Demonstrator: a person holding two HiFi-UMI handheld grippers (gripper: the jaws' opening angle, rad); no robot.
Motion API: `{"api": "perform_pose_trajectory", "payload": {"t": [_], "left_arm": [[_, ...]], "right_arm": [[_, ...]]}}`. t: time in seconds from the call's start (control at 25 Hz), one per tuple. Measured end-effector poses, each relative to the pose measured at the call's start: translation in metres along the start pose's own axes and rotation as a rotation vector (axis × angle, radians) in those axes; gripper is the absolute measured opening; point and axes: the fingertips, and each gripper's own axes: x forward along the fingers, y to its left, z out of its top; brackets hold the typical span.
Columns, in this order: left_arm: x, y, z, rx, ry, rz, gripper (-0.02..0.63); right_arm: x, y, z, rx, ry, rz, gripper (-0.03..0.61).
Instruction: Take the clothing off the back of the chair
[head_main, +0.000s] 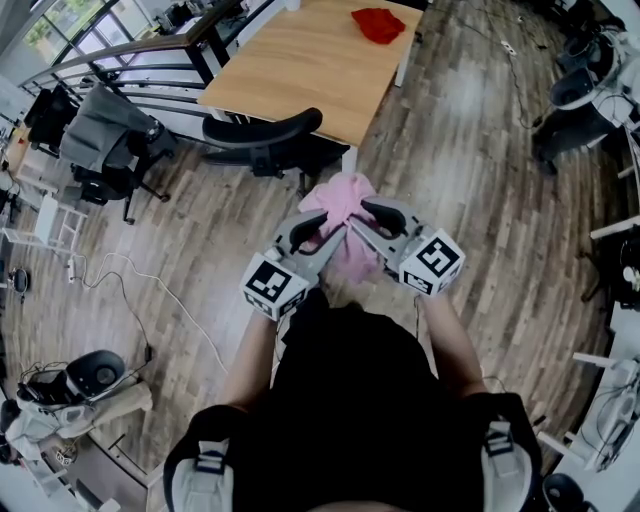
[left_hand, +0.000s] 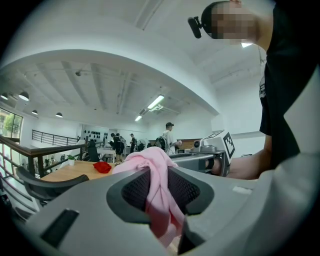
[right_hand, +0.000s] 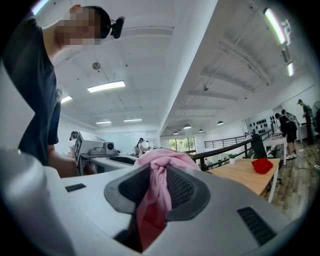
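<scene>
A pink garment hangs bunched in the air between both grippers, in front of the person's body. My left gripper is shut on one fold of it; pink cloth is pinched between the dark pads. My right gripper is shut on another fold, and the cloth runs down between its pads. Both grippers point level, tips close together. The black office chair stands ahead at the wooden table, its curved backrest bare.
A red cloth lies on the far end of the table. Another black chair draped in grey clothing stands at the left by a railing. Cables trail on the wood floor. People stand in the background of the left gripper view.
</scene>
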Motion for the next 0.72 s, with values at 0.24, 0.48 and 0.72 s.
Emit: {"api": "perform_pose_trajectory", "payload": {"t": [0.24,0.48,0.72], "left_arm": [[-0.0042,-0.0038,-0.0011,0.001,0.005,0.006,0.107],[-0.0069,-0.0076,-0.0023,-0.004,0.013,0.008,0.107],[-0.005,-0.0075,-0.006,-0.008,0.022,0.007,0.107]], "right_arm": [[-0.002,0.0057,0.0008,-0.014,-0.002,0.001,0.097],[-0.0038,0.0101,-0.0004,0.001,0.015,-0.005,0.095],[-0.0043,0.0091,-0.0042,0.024,0.035,-0.018,0.094]]}}
